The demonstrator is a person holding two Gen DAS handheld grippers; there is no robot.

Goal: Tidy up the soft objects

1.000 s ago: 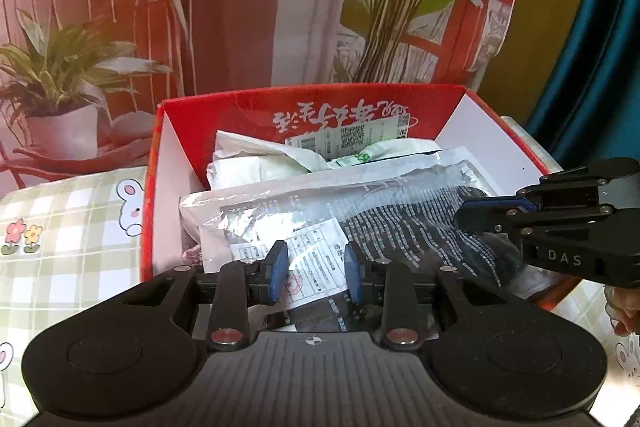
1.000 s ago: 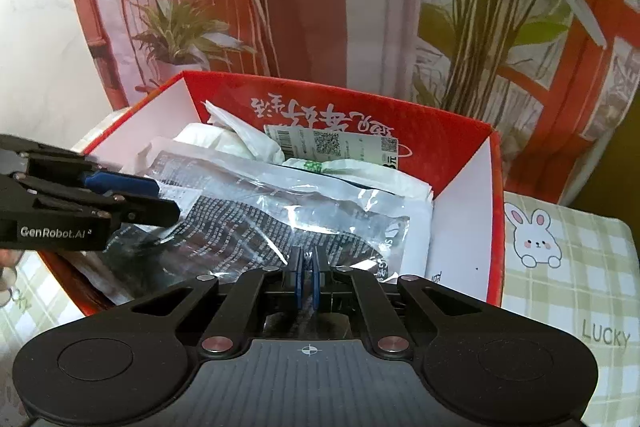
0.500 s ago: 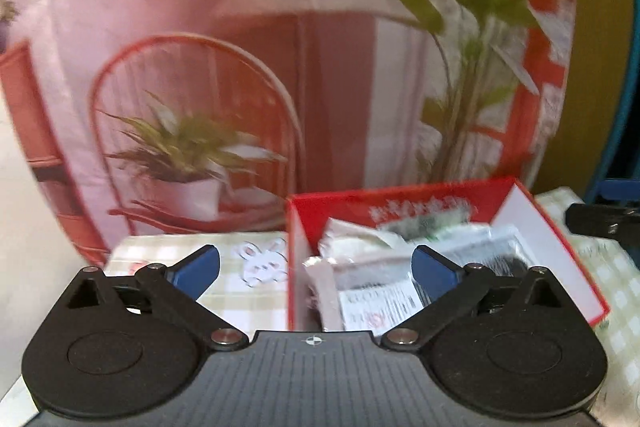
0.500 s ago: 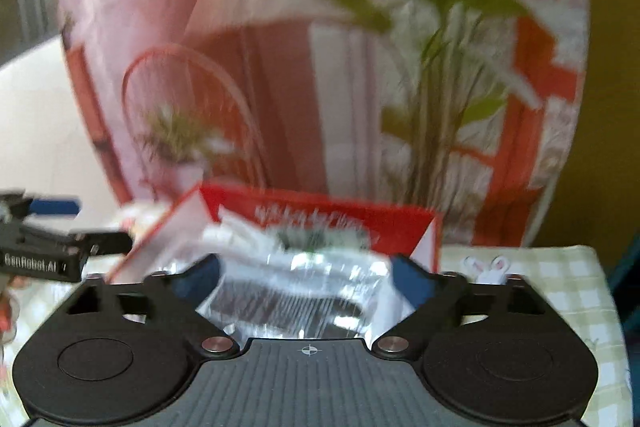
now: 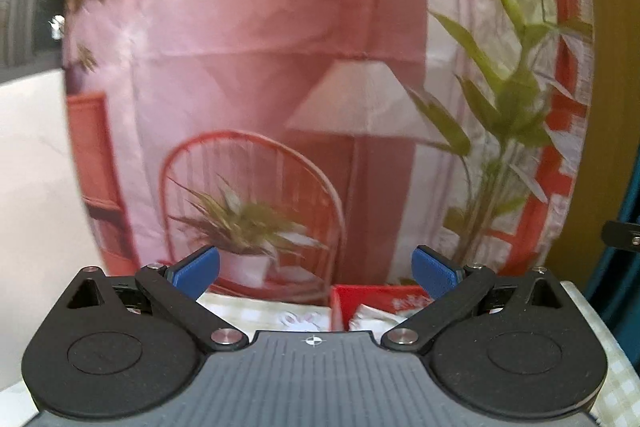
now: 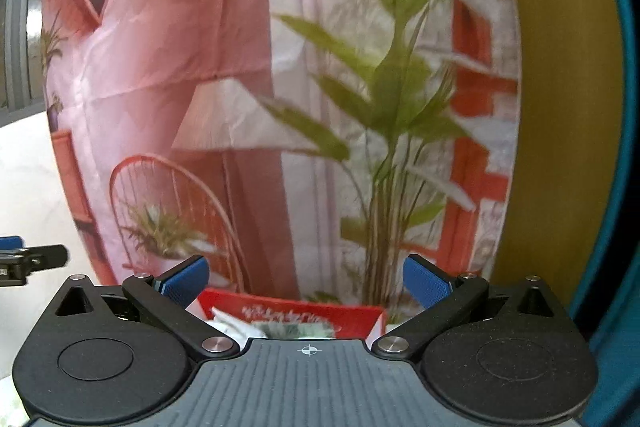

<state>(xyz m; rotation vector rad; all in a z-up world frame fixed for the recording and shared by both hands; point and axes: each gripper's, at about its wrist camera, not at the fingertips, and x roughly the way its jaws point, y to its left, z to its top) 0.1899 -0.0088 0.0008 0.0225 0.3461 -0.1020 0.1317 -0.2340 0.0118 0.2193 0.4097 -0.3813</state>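
The left gripper (image 5: 315, 269) has its 2 blue ribbed pads (image 5: 195, 270) spread wide with nothing between them; the right gripper (image 6: 306, 277) is splayed just as wide and equally bare. Below and beyond both pairs of fingers sits the red cardboard box (image 6: 352, 315), white script printed along its inner wall but too blurred to read. Crinkled white plastic packets (image 6: 228, 323) lie inside it. It rests on a checked tablecloth (image 5: 256, 309), before a pink printed backdrop (image 5: 248, 75).
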